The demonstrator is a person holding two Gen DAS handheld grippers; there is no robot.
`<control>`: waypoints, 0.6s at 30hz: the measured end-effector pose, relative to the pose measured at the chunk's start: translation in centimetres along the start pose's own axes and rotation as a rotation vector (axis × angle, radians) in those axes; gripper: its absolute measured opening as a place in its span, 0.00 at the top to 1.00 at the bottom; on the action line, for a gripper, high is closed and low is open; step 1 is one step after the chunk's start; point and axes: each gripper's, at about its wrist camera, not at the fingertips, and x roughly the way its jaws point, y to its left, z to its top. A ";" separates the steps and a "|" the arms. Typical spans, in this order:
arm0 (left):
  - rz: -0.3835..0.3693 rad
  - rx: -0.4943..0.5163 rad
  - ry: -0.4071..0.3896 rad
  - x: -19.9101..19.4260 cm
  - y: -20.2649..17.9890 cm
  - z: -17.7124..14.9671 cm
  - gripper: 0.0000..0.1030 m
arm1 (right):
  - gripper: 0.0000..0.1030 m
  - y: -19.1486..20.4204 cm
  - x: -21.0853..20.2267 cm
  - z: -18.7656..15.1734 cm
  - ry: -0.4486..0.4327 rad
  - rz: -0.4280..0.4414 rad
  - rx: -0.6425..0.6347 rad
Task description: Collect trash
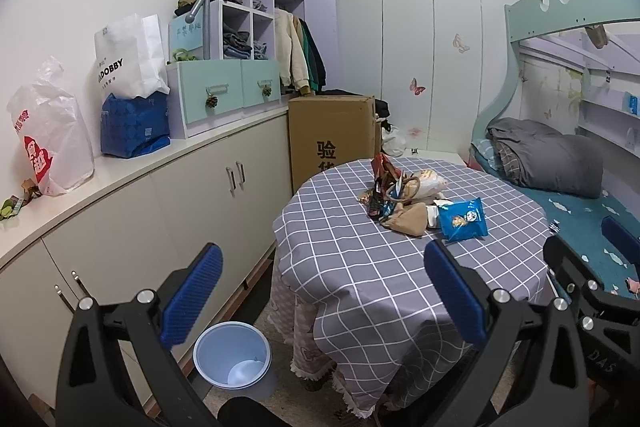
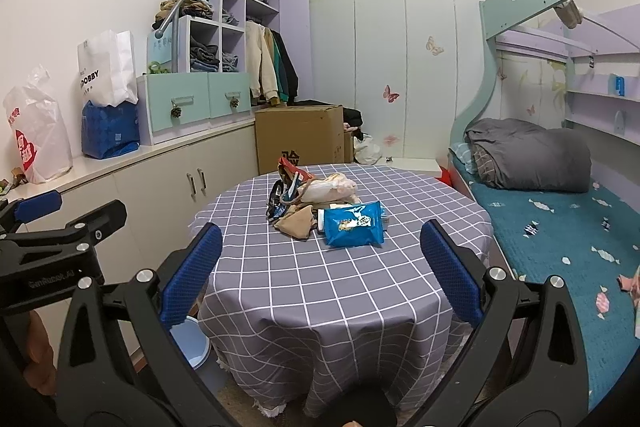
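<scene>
Both grippers are empty with fingers spread wide. The left gripper (image 1: 322, 291) hangs short of the near left edge of the table (image 1: 360, 267), above the floor beside it; the right gripper (image 2: 322, 271) hangs over the near edge of the table, its opening framing the pile. Neither touches anything.

The trash sits in one heap around the middle of the tabletop, slightly toward the far side. Nearest the right gripper is a blue packet (image 2: 354, 225), lying flat at the near right of the heap. Just left of it, touching or nearly so, lies a tan pouch (image 2: 296, 221). Behind these stand dark and red wrappers (image 2: 286, 187), and a pale bag (image 2: 330, 187) lies at the far side. Something small and white shows between the pouch and the packet; what it is cannot be told.

The bin (image 1: 232, 355) stands on the floor at the near left of the table, close to the cupboard (image 1: 180, 195). It looks empty apart from its pale bottom.

Judging from this, the task has barely begun: nothing is collected, every piece remains on the tabletop, and each still has to be carried to the bin.
</scene>
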 end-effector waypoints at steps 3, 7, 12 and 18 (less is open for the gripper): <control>0.000 0.004 0.001 0.0 -0.1 -0.1 0.04 | 0.06 -0.1 0.0 -0.1 0.001 0.002 0.001; -0.001 0.007 0.002 0.1 -0.2 -0.2 0.04 | 0.06 -0.2 0.0 -0.4 0.004 0.003 0.005; -0.002 0.009 0.004 0.1 -0.4 -0.3 0.04 | 0.06 -0.3 -0.1 -0.5 0.006 0.004 0.006; -0.003 0.010 0.005 0.1 -0.5 -0.3 0.04 | 0.06 -0.3 -0.1 -0.5 0.006 0.005 0.006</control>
